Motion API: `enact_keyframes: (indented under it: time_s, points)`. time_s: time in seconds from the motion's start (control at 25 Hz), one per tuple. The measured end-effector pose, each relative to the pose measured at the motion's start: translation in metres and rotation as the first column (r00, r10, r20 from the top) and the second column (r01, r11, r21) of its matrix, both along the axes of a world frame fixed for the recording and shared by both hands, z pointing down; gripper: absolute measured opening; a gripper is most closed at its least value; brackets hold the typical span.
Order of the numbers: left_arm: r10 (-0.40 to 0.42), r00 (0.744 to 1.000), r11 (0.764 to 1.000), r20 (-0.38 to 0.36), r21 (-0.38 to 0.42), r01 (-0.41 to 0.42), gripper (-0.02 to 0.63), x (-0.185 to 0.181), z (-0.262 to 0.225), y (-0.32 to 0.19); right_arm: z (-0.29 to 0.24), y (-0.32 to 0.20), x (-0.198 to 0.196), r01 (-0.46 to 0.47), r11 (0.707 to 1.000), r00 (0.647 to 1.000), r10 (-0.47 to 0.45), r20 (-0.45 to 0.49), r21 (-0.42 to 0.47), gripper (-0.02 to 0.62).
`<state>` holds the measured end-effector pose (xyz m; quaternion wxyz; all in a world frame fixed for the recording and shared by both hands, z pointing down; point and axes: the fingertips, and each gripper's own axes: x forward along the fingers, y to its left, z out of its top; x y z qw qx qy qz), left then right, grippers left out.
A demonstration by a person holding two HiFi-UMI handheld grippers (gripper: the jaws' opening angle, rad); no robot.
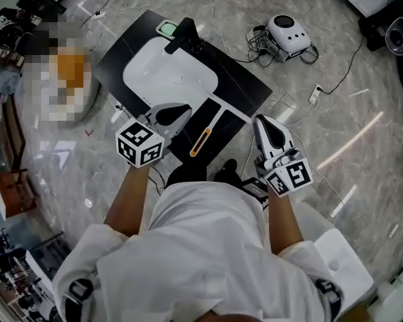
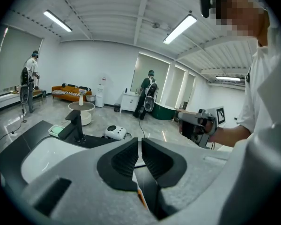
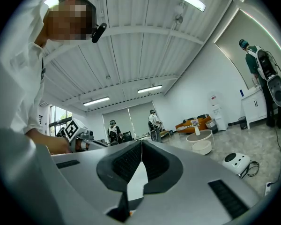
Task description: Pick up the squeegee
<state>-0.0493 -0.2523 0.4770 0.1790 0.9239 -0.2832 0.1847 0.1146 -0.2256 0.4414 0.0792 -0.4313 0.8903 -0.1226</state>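
The squeegee (image 1: 200, 141), with a black handle and an orange inset, lies on the black countertop (image 1: 238, 79) in front of the white sink (image 1: 168, 76). My left gripper (image 1: 181, 109) hovers just left of it over the sink's near rim, jaws shut and empty. In the left gripper view the jaws (image 2: 139, 150) meet, and the squeegee's handle (image 2: 144, 199) shows below them. My right gripper (image 1: 262, 121) hangs to the right of the squeegee, past the counter's edge, also shut and empty (image 3: 141, 150). A bit of black and orange (image 3: 125, 209) shows under it.
A black faucet (image 1: 186, 35) and a green soap dish (image 1: 166, 27) stand at the sink's far end. A white round device (image 1: 289, 32) with cables lies on the marble floor beyond. A white stool (image 1: 342, 260) is at my right. Several people stand far off.
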Motion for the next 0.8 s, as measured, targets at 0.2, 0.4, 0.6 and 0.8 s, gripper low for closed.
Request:
enact_keyframes:
  time_s: [0.2, 0.4, 0.6, 0.8]
  points:
    - [0.030, 0.998, 0.994, 0.046, -0.106, -0.025, 0.091, -0.002, 0.045, -0.014, 0.017, -0.014, -0.001, -0.026, 0.999, 0.999, 0.026, -0.025, -0.033, 0.015]
    - [0.053, 0.993, 0.978, 0.102, -0.206, -0.032, 0.118, -0.005, 0.097, -0.011, 0.040, -0.019, -0.004, -0.046, 0.995, 0.998, 0.042, -0.041, -0.086, 0.015]
    - [0.084, 0.988, 0.960, 0.130, -0.276, -0.045, 0.130, 0.006, 0.137, -0.008, 0.064, -0.023, -0.003, -0.059, 0.989, 0.997, 0.052, -0.054, -0.138, 0.015]
    - [0.139, 0.974, 0.939, 0.177, -0.336, -0.073, 0.174, 0.023, 0.174, -0.010, 0.085, -0.022, 0.004, -0.074, 0.981, 0.997, 0.066, -0.049, -0.181, 0.014]
